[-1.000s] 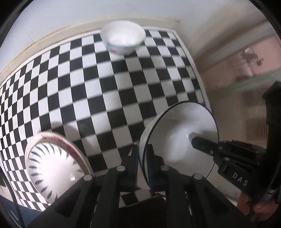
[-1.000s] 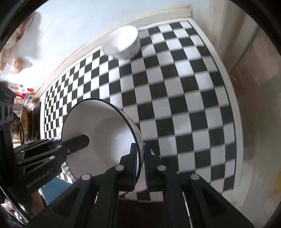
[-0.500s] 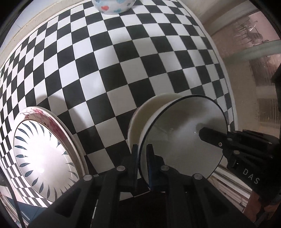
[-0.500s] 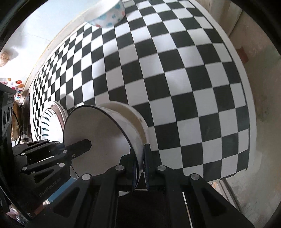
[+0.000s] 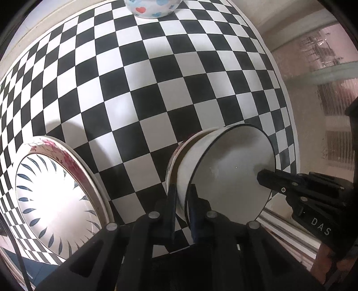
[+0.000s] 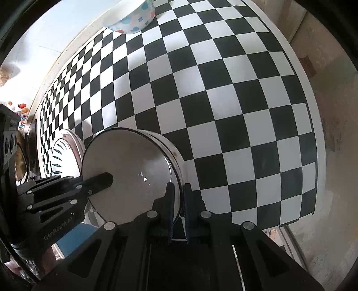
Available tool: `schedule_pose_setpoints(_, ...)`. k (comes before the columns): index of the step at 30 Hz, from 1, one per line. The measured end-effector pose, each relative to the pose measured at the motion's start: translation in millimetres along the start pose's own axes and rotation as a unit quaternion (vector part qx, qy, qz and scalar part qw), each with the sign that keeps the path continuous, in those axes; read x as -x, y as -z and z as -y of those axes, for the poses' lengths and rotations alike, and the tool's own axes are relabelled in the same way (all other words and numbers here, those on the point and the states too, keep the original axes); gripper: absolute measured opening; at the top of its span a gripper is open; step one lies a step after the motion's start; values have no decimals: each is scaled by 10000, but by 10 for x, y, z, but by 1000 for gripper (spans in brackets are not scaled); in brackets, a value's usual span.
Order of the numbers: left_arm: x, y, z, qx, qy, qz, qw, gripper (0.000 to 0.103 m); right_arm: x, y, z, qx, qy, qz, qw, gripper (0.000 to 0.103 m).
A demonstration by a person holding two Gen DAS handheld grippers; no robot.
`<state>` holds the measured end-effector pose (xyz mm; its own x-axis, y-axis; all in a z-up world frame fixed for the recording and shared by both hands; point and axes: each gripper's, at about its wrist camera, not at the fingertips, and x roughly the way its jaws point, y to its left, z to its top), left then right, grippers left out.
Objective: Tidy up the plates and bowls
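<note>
Checkered bench (image 5: 143,94) carries a white bowl (image 5: 232,179), seemingly nested in another bowl. Left claw (image 5: 181,201) and right claw (image 6: 177,201) each pinch its rim; plates (image 5: 56,197) lie just left of it.

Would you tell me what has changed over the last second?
Both grippers, left and right, lowered the black-rimmed white bowl onto another bowl on the checkered table. Both stay clamped on its rim; the patterned plates and heart bowl stayed put.
</note>
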<state>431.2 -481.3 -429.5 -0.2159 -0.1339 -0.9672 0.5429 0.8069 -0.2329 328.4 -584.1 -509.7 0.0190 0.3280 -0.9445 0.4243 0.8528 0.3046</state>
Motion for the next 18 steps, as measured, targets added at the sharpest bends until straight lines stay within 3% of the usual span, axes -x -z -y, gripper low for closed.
schedule_pose_setpoints(7, 20, 99, 27, -42, -210, -15, 9998, 11, -8, 70, -3, 19, -81, -36, 10000, 9)
schedule_pose_setpoints(18, 157, 190, -49, 123, -79, -71, 9999, 10, 106, 10, 26, 36, -221, -5, 9997, 9)
